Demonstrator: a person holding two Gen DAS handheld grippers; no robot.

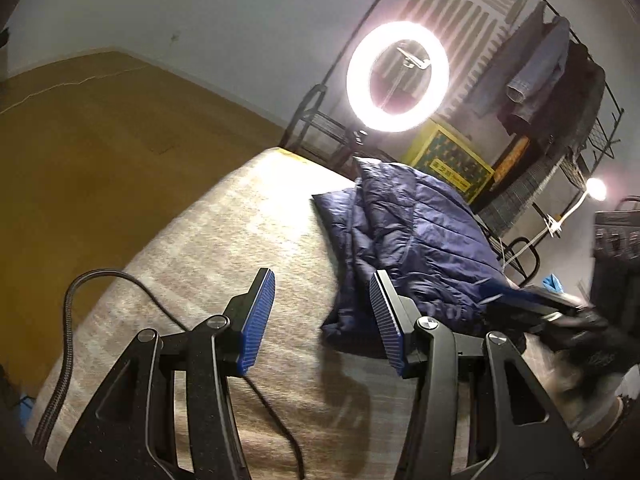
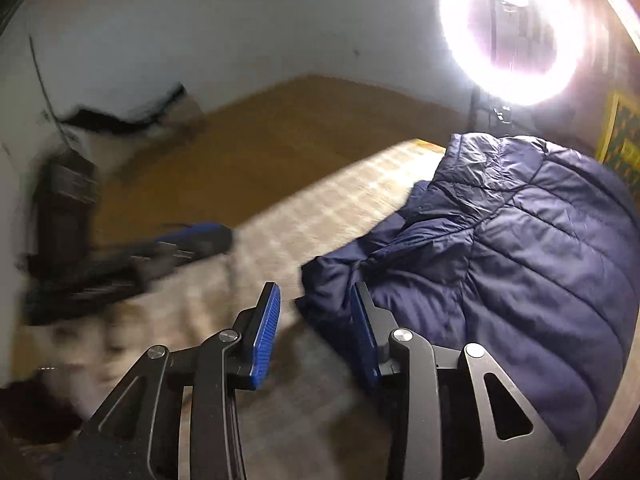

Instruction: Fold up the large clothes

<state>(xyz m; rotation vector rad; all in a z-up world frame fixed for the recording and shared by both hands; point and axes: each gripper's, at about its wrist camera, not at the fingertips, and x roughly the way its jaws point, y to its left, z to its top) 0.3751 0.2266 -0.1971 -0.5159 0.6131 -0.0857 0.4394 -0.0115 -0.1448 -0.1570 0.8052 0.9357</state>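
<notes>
A navy quilted puffer jacket [image 1: 416, 236] lies folded in a heap on the beige table [image 1: 224, 248], toward its far right. My left gripper [image 1: 322, 280] is open and empty above the table, just left of the jacket's near edge. In the right wrist view the jacket [image 2: 520, 256] fills the right side. My right gripper [image 2: 316, 296] is open and empty, its right finger at the jacket's near left corner. The right gripper also shows blurred in the left wrist view [image 1: 532, 308], and the left gripper shows blurred in the right wrist view [image 2: 132, 256].
A lit ring light [image 1: 398, 76] stands behind the table's far end. A clothes rack [image 1: 560, 92] with hanging garments and a yellow box [image 1: 448, 160] stand at the back right. A black cable [image 1: 68, 320] trails over the table's left side. The orange floor [image 1: 100, 132] lies beyond.
</notes>
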